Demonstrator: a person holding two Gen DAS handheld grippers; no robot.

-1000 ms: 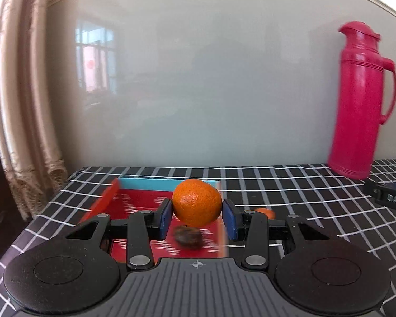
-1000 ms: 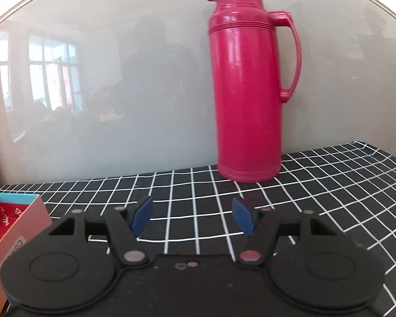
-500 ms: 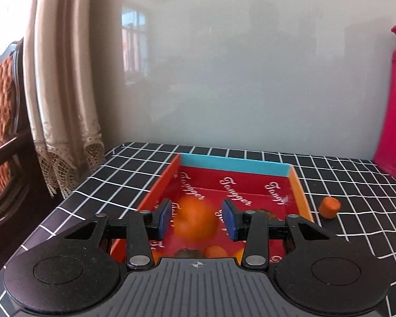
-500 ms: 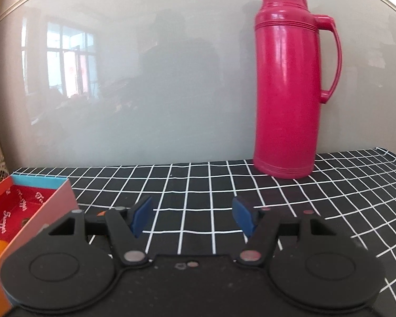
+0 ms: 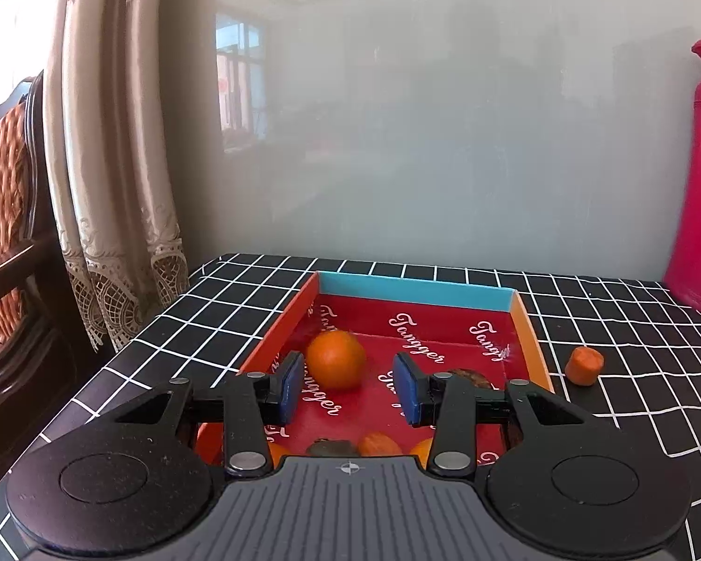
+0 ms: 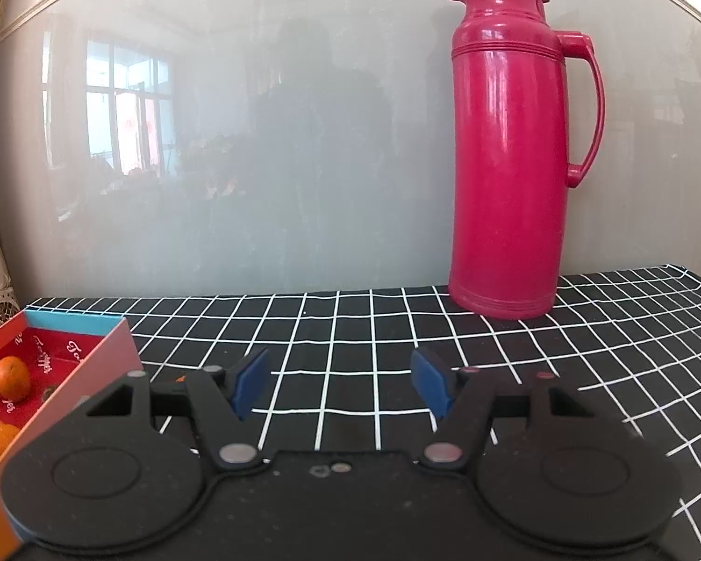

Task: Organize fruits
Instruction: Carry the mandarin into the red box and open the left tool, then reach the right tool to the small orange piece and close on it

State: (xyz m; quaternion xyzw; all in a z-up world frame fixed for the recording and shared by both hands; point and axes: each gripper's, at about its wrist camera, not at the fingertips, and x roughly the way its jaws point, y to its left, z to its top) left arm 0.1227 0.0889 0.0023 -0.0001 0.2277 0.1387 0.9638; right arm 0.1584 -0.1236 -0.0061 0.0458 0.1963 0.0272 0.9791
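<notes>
Left wrist: left claw [image 5: 348,390] parted, empty, above tray [image 5: 530,336]; mandarin [image 5: 335,359] near left wall.

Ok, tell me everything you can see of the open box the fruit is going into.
The box is a shallow open cardboard-looking tray lying flat on the checked tablecloth. Its floor is red with repeated white script lettering; the far wall is light blue inside, the side walls orange, and the outer right side looks pinkish in the right wrist view. An orange mandarin rests free on the floor near the left wall, with more orange fruit and some dark, roundish items at the near end. The left gripper hovers above it, not touching.
</notes>
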